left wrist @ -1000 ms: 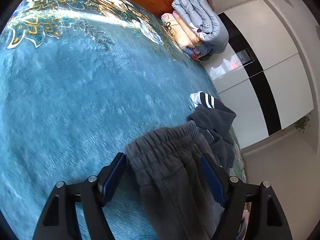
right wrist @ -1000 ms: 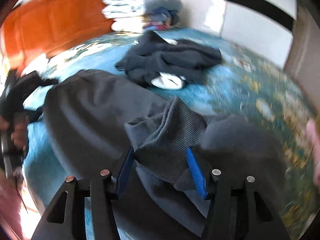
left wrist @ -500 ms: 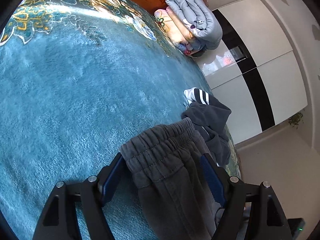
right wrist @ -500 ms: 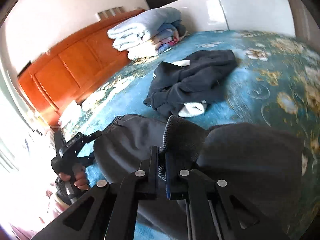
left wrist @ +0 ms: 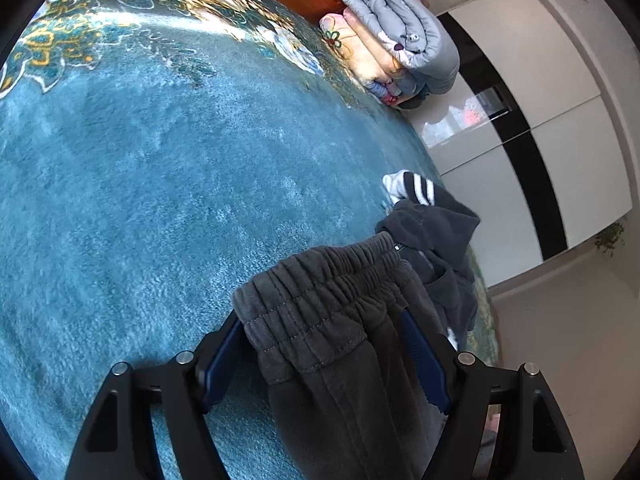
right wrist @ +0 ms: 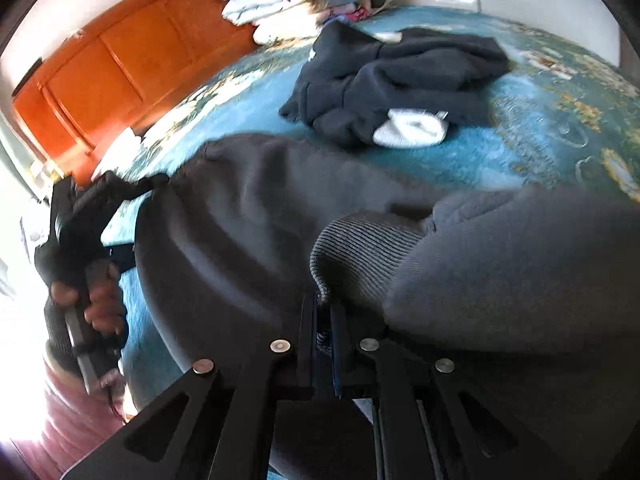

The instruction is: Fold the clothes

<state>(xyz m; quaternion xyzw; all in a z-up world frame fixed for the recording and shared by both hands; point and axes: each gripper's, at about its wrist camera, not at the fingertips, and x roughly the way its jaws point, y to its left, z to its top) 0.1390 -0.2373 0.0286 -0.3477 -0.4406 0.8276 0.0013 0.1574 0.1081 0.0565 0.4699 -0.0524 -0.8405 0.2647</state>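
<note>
Sweatpants (left wrist: pixel 344 320) in dark grey fleece lie across the teal bedspread (left wrist: pixel 140 180), their gathered elastic waistband (left wrist: pixel 320 280) straight ahead of our left gripper (left wrist: pixel 324 360) and one ribbed ankle cuff (right wrist: pixel 360 252) right at the tips of our right gripper (right wrist: pixel 324 320). We judge the cloth soft, limp and fairly light, thick enough to bunch yet not slippery; it will sag wherever it is unsupported, so the 2 firm bands, waistband and cuff, are the sensible places to hold.

The left gripper's jaws stand wide, 1 on each side of the waistband, and whether the pads press the fabric we cannot tell; the right-hand pad is partly draped by it. The right gripper's jaws have just been closing and now sit nearly together, pinching the cuff's edge between them.

Beyond the waistband, ahead and to the right of the left gripper, a crumpled dark garment (right wrist: pixel 400 76) and a white sock (right wrist: pixel 412 128) lie on the bedspread. Farther ahead, folded quilts (left wrist: pixel 400 40) are stacked against the wooden headboard (right wrist: pixel 120 68).
</note>
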